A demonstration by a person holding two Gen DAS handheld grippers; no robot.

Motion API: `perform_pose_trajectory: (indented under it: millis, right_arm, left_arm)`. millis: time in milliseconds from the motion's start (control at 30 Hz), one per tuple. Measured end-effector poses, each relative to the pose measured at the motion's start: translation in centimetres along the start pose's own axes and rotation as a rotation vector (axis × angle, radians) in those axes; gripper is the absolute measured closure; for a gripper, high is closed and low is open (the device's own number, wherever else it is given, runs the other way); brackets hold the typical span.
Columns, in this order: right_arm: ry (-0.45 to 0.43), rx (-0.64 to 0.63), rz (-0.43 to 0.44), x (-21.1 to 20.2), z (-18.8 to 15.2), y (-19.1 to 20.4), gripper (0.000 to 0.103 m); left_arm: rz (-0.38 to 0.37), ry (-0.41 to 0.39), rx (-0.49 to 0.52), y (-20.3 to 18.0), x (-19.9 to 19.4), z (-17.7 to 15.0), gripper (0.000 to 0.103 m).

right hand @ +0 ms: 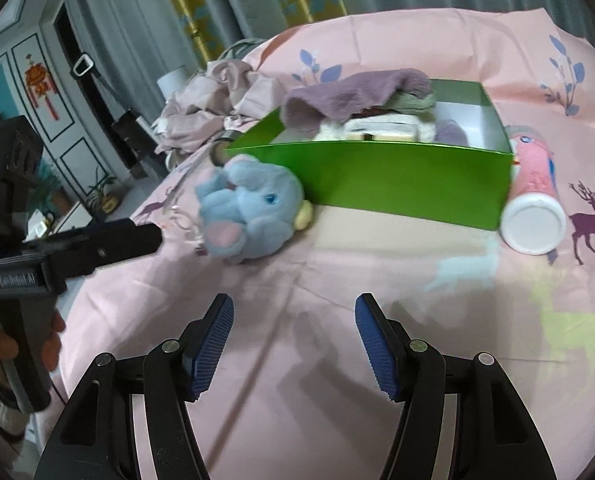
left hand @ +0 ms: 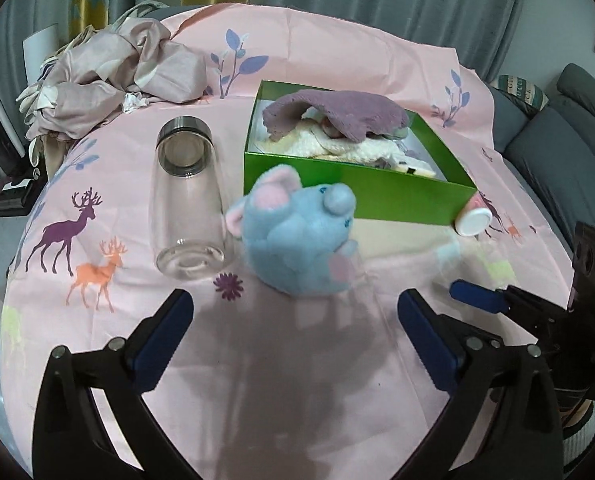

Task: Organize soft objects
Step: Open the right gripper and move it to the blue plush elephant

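Observation:
A blue plush toy with pink ears [left hand: 301, 236] lies on the pink cloth in front of a green box [left hand: 361, 196]; it also shows in the right wrist view [right hand: 249, 210]. The green box [right hand: 397, 178] holds a purple towel [left hand: 337, 114] and white soft items [left hand: 361, 146]. My left gripper [left hand: 295, 312] is open and empty just short of the plush toy. My right gripper [right hand: 295, 320] is open and empty, low over the cloth, to the right of the toy.
A clear glass bottle [left hand: 187, 200] lies left of the toy. A pink tube with a white cap [right hand: 533, 200] lies at the box's right end. Crumpled beige fabric [left hand: 109, 80] sits at the far left. A grey sofa [left hand: 569, 152] stands beyond the table's right edge.

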State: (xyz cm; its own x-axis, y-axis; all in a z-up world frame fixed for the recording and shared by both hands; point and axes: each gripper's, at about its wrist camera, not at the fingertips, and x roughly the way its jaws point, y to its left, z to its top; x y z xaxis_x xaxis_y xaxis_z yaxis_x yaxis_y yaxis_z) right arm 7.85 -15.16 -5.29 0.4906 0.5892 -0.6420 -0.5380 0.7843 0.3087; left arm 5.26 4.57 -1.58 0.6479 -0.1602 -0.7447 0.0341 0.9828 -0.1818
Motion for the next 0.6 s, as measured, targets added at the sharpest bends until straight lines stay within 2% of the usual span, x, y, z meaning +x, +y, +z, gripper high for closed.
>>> perform_pose_trajectory:
  millis: [233,433,600]
  right_arm:
    - [0.016,-0.033,0.001,0.7,0.5,2.1,0.039]
    - [0.043,-0.058,0.004,2.1,0.9,3.2,0.039]
    - [0.059,-0.065,0.014,3.4,1.4,3.6,0.039]
  left_arm:
    - [-0.061,0.000,-0.015,0.2,-0.3,-0.6,0.001]
    - [-0.158,0.001,-0.057,1.0,0.4,0.2,0.001]
    - [-0.282,0.025,-0.135,1.8,1.6,0.8,0.001]
